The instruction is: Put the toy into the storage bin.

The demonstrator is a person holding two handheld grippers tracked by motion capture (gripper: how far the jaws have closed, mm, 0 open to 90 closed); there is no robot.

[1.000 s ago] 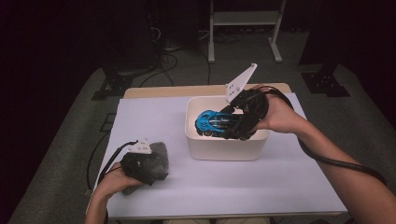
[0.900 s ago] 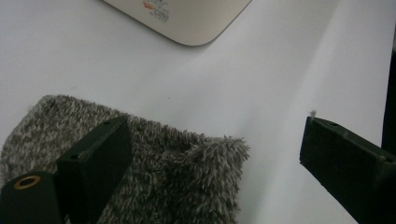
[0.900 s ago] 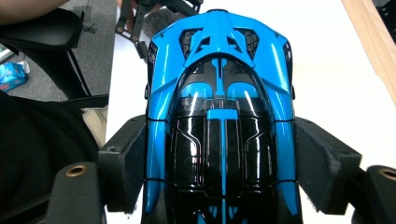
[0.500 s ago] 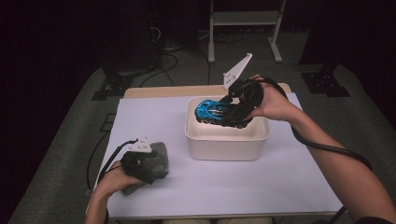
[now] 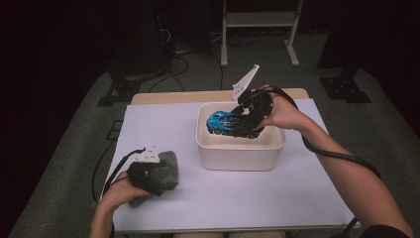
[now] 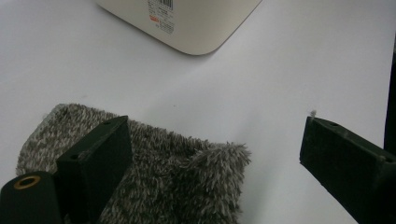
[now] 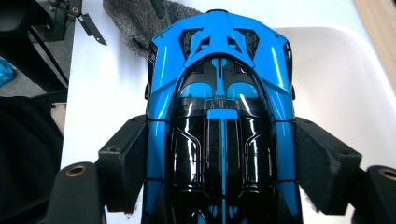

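Note:
A blue and black toy car (image 5: pixel 223 121) hangs tilted over the inside of a cream bin (image 5: pixel 242 157), nose toward the left. My right gripper (image 5: pixel 244 125) is shut on the car's sides; in the right gripper view both pads press the car (image 7: pixel 219 93) above the bin (image 7: pixel 345 84). At the table's front left, my left gripper (image 5: pixel 152 177) rests on a grey fuzzy cloth (image 5: pixel 169 164). In the left gripper view my left gripper (image 6: pixel 215 144) stands open, with one finger (image 6: pixel 100 158) over the cloth (image 6: pixel 154 172) and the other over bare table.
A white sheet (image 5: pixel 237 198) covers the table, with a strip of wood (image 5: pixel 168 97) along the far edge. The bin (image 6: pixel 196 23) stands a little beyond the cloth. Cables trail from both grippers. Dark stands and a white frame (image 5: pixel 257 20) are on the floor behind.
My right gripper has carried the car toward the bin's far side and a little lower. The left gripper and cloth have not moved.

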